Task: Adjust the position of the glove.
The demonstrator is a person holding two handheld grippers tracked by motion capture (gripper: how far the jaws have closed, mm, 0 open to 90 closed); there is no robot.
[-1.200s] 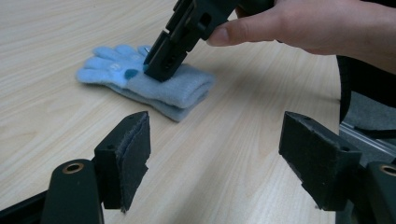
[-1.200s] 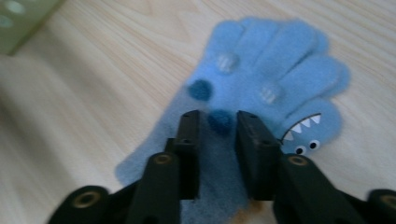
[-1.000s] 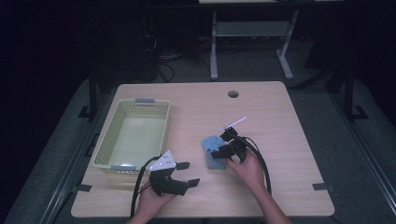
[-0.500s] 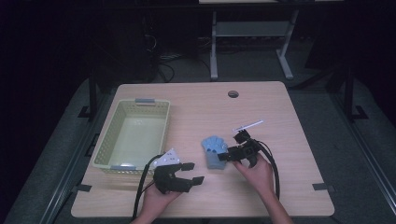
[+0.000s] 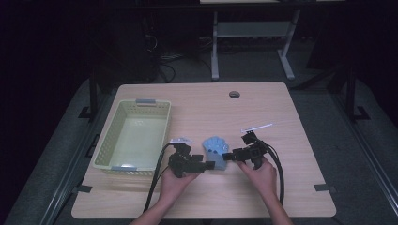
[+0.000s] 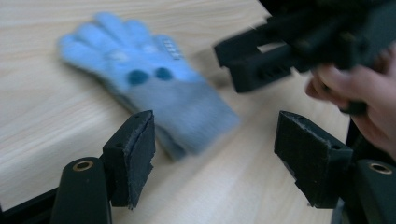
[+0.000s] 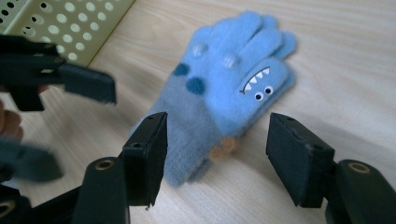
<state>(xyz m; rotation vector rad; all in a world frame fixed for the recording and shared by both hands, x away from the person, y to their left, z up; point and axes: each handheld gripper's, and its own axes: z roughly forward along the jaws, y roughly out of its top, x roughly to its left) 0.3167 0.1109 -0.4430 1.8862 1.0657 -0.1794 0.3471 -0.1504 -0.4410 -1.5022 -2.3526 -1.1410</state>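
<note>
A light blue glove [image 5: 215, 151] with a monster face lies flat on the wooden table [image 5: 211, 108], fingers pointing away from me. My left gripper [image 5: 208, 165] reaches in from the left, and its open jaws have just been opening. In the left gripper view, the cuff of the glove [image 6: 154, 88] lies just ahead of the left gripper [image 6: 215, 135], untouched. My right gripper [image 5: 228, 156] points in from the right. Its jaws have also been opening and stand open. In the right gripper view, the right gripper [image 7: 217, 140] straddles the cuff of the glove [image 7: 229, 88] without pressing it.
A pale green perforated basket [image 5: 105, 150] sits empty at the table's left, close to my left hand. The same basket [image 7: 79, 23] shows at top left in the right gripper view. A round cable hole [image 5: 234, 94] is at the far side. Cables trail toward the near edge.
The left gripper has moved right and forward, up to the glove's cuff. The right gripper has drawn back to the right, off the glove, and the glove now lies flat between them.
</note>
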